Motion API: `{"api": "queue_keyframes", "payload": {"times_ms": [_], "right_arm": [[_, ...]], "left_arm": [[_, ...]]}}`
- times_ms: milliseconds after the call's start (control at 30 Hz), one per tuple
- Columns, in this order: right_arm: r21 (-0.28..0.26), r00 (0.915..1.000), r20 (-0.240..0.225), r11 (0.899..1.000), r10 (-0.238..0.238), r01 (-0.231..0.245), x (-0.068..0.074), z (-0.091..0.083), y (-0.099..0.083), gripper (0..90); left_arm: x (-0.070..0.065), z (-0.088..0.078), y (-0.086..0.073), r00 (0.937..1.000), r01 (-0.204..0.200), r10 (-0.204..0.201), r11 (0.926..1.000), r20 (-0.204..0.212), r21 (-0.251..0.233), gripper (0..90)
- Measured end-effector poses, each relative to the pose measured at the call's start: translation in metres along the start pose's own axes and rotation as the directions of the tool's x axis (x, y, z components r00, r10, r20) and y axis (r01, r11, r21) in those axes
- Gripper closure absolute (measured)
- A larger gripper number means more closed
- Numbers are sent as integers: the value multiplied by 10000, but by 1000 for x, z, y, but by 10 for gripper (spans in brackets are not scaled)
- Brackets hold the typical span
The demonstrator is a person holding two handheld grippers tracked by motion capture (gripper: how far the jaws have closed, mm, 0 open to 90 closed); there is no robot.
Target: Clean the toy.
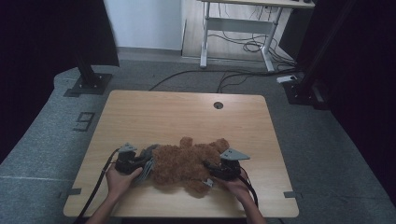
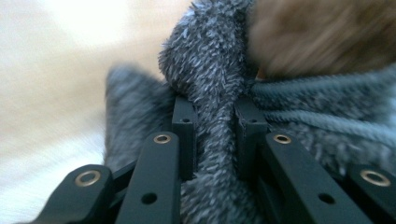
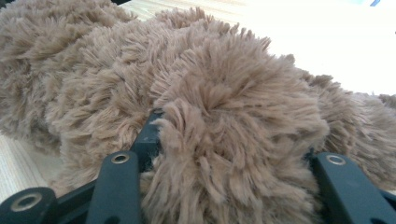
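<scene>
Brown plush covers the teddy bear (image 1: 189,165) that lies flat on the light wooden worktop (image 1: 187,116), toward the edge nearest the person, whose two forearms come in from below. At the bear's left side sits a grey fleecy garment (image 1: 147,161), touching the fur. The left hand-held gripper (image 1: 135,162) has its black jaws drawn close together on a fold of that grey fleece; in the left gripper view the fold (image 2: 208,93) rises pinched between the two jaws, with brown fur just above it to the right and a grey cord running along the garment's edge beside the bear. At the bear's right side, the right hand-held gripper (image 1: 212,170) is clamped around a thick tuft of the toy; in the right gripper view a bulging part of the bear (image 3: 233,140) swells out between the jaws, which stand fairly far apart on either side of it, pressed into the fur. The person's left hand (image 1: 119,179) and right hand (image 1: 236,184) grasp the gripper bodies just below the bear, cables trailing off the worktop's near edge.
</scene>
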State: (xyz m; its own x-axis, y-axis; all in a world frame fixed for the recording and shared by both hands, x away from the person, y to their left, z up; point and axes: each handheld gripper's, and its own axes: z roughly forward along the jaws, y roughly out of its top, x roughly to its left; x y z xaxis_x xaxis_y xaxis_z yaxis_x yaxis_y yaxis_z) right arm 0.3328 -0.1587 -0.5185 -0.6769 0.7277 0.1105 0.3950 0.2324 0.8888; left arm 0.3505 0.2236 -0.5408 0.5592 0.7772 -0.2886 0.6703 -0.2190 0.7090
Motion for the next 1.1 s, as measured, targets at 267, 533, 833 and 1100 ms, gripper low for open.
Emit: {"api": "queue_keyframes", "payload": {"times_ms": [267,533,833,1100], "right_arm": [[-135,9994,359,9999,0,5,-1,4,1,487],[-490,9939,1107,9988,-1,55,-8,21,8,492],[-1119,9890,775,9847,-1256,1338,1,13,-2,496],[-1231,9891,184,9814,-1459,1470,6,4,-5,401]], "left_arm": [[-18,-35,41,9979,-624,590,9849,-261,-1612,742],[-56,-21,103,9887,-1425,1490,9656,137,-2174,737],[-73,26,121,9845,-1595,1649,9835,599,-858,732],[-69,22,90,9812,-1393,1521,9842,1189,-1095,748]]}}
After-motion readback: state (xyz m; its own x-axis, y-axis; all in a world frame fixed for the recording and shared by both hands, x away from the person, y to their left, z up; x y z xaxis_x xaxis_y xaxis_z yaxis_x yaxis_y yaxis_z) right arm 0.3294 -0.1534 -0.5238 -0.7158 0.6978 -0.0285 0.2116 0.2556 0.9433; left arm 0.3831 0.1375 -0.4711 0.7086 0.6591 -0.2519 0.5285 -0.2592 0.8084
